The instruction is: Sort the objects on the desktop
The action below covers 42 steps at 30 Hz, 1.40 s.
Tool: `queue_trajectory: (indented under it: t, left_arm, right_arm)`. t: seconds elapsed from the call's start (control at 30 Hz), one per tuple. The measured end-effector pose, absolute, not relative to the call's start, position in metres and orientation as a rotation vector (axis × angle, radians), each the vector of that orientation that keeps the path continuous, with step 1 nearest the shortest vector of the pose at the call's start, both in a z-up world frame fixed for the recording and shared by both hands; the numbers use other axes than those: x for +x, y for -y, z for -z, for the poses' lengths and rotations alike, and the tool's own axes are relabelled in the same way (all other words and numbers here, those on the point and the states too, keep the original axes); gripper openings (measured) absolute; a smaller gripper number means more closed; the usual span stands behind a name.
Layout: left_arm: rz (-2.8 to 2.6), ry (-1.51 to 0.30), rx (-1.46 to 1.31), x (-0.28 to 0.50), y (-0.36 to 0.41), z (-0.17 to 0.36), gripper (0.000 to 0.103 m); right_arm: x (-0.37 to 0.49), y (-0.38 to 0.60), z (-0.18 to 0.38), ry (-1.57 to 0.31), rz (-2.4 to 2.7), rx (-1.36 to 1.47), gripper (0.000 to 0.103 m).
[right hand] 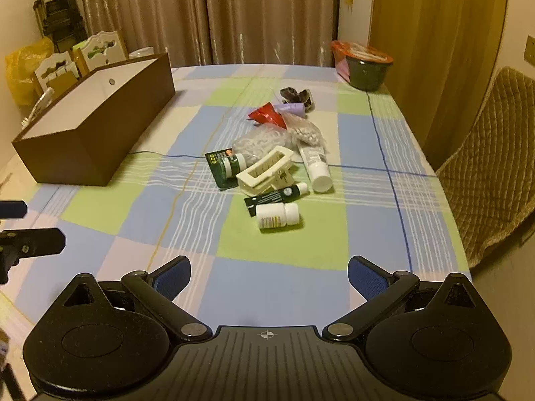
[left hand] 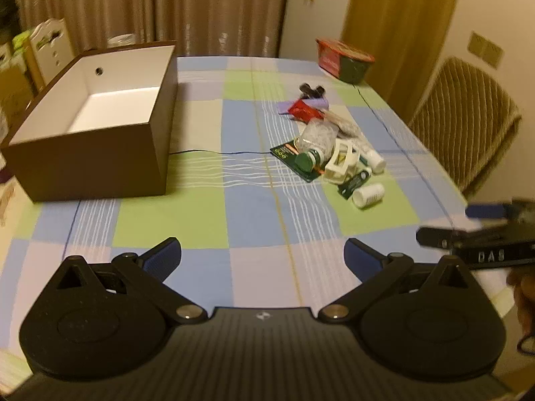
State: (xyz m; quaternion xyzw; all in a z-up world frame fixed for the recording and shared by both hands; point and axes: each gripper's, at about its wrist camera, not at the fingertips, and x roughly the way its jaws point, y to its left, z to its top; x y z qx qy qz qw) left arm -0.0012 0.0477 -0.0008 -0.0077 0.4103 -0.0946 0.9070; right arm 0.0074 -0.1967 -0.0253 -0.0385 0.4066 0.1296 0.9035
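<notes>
Both claws are spread wide and holding nothing, left gripper (left hand: 262, 256) and right gripper (right hand: 269, 275) hovering over the near tablecloth (right hand: 277, 294). The clutter's heaped mid-table; the brown box (left hand: 100, 113) looks bare inside. I'd take the loose white pill bottle (right hand: 277, 216) across its body, not the cap

A wide strip of bare tablecloth (right hand: 267, 267) fills the lower middle of both views, open for passage. The brown box (right hand: 97, 123) blocks the upper left, its top open. The heap of small objects (right hand: 277, 167) crowds the centre right. A chair (right hand: 495, 167) hems the right edge, and a bowl (right hand: 366, 63) the far corner.
</notes>
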Motion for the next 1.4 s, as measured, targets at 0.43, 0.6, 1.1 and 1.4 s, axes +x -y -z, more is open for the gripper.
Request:
queue_trajectory:
  t: [0.43, 0.6, 1.1, 1.4]
  left_arm:
    - [0.254, -0.885, 0.112, 0.046, -0.036, 0.015, 0.102]
    - [0.244, -0.903, 0.117, 0.066, -0.032, 0.020, 0.102]
    - [0.317, -0.932, 0.176, 0.119, -0.020, 0.033, 0.102]
    - [0.485, -0.880, 0.265, 0.150, 0.001, 0.047, 0.093]
  right_arm:
    - [0.070, 0.188, 0.062, -0.844, -0.346, -0.150, 0.081]
    - [0.094, 0.190, 0.082, -0.867, -0.366, -0.159, 0.081]
    - [0.121, 0.192, 0.101, -0.920, -0.359, -0.121, 0.046]
    - [0.118, 0.199, 0.090, -0.911, -0.315, -0.127, 0.046]
